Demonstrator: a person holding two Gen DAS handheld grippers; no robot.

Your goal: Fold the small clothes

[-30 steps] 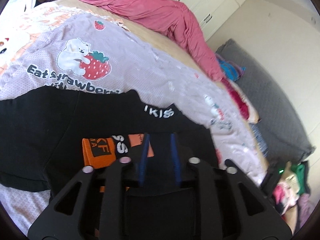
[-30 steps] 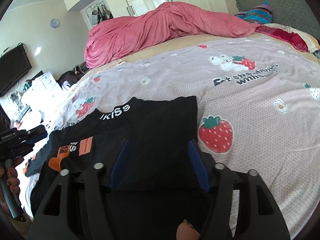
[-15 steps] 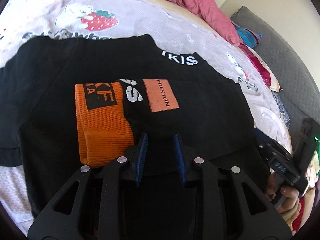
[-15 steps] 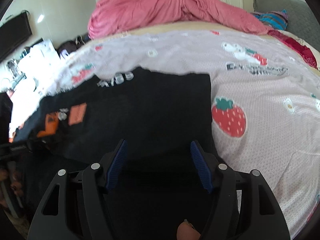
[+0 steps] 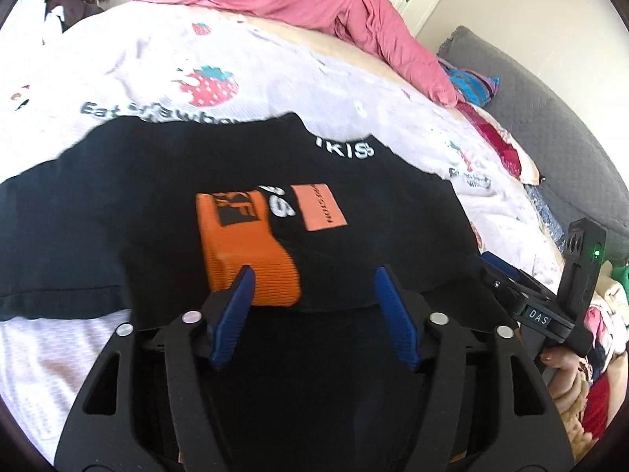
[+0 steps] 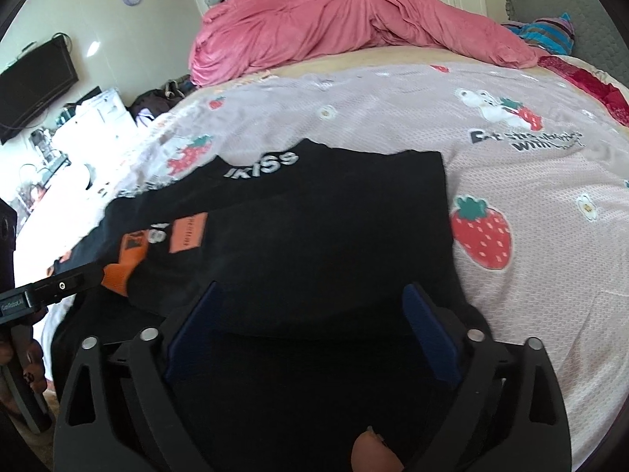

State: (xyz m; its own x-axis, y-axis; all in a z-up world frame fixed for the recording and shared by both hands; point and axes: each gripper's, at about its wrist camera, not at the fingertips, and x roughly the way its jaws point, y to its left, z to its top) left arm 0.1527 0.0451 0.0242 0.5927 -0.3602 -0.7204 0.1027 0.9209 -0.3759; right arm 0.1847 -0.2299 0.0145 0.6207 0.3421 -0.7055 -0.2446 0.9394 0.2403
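A black garment with white lettering and an orange cuff lies on the strawberry-print bedspread, its lower part folded up over the body. My left gripper is open and empty, just above the folded near edge, its left fingertip by the orange cuff. My right gripper is open and empty over the same garment near its right side. The orange cuff shows at left in the right wrist view. The right gripper's body shows at the right edge of the left wrist view.
A pink duvet is heaped at the far side of the bed. A grey headboard and colourful clothes lie to the right. A clothes pile sits off the bed's edge. A TV and cluttered desk stand at left.
My left gripper was shut on the black fabric, carried it forward over the garment, then opened and let it go. My right gripper stayed open over the garment.
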